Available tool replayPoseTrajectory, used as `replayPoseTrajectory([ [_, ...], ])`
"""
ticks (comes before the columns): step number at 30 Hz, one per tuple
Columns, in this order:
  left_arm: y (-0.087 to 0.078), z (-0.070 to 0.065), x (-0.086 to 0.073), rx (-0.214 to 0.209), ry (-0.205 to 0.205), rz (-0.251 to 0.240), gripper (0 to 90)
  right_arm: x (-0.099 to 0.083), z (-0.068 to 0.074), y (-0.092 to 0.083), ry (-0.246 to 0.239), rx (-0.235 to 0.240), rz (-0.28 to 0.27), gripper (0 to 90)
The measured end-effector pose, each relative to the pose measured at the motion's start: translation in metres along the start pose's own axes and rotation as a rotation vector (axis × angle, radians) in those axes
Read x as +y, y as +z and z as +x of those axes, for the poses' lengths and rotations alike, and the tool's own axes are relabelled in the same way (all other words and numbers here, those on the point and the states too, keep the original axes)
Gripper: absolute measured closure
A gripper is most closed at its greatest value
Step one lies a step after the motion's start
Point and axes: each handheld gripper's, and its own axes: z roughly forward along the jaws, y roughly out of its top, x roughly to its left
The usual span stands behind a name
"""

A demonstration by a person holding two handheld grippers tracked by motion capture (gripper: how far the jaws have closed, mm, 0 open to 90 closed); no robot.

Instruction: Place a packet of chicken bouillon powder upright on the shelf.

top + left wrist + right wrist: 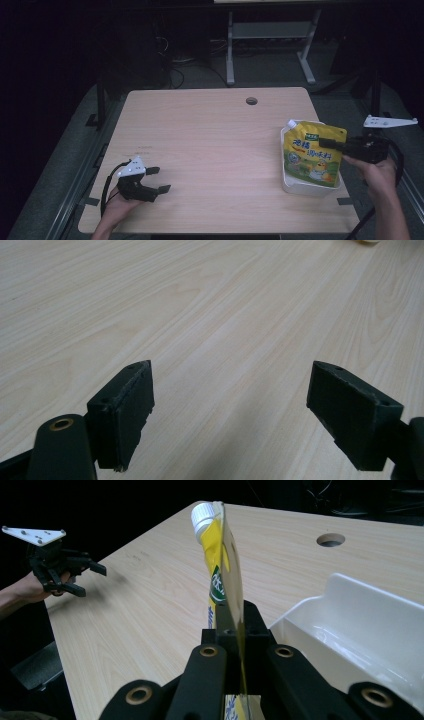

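Right tongs [235, 630] pinching yellow pouch [313, 152], seemingly above white tray [300, 187], left tongs [157, 180] agape.

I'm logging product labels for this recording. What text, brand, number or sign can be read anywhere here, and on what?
Yellow spouted pouch, held by the right gripper over the white tray: large Chinese characters on its front, too blurred to read for certain.
Green patch near the pouch's top: small white print, too small to read.
Wooden table: a faint reddish mark near its left side, unreadable.
Left gripper: no text on it.
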Motion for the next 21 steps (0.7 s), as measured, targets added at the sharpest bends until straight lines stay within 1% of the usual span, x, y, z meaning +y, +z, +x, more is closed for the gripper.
replayPoseTrajectory([
  [7,0.001,0.001,0.0,0.0,-0.004,0.0,18.8,-0.008,-0.005,0.002,0.015,-0.011,0.016,88.8],
  [10,0.001,0.001,-0.001,0.0,-0.006,0.001,18.8,-0.012,-0.007,0.002,0.021,-0.006,0.012,88.7],
  [14,0.002,0.001,-0.001,-0.004,0.0,0.008,18.8,-0.016,-0.01,-0.003,0.03,-0.013,0.009,88.4],
  [21,0.002,0.001,-0.001,-0.001,-0.002,0.01,18.8,-0.025,-0.014,-0.009,0.046,-0.012,-0.002,88.2],
])
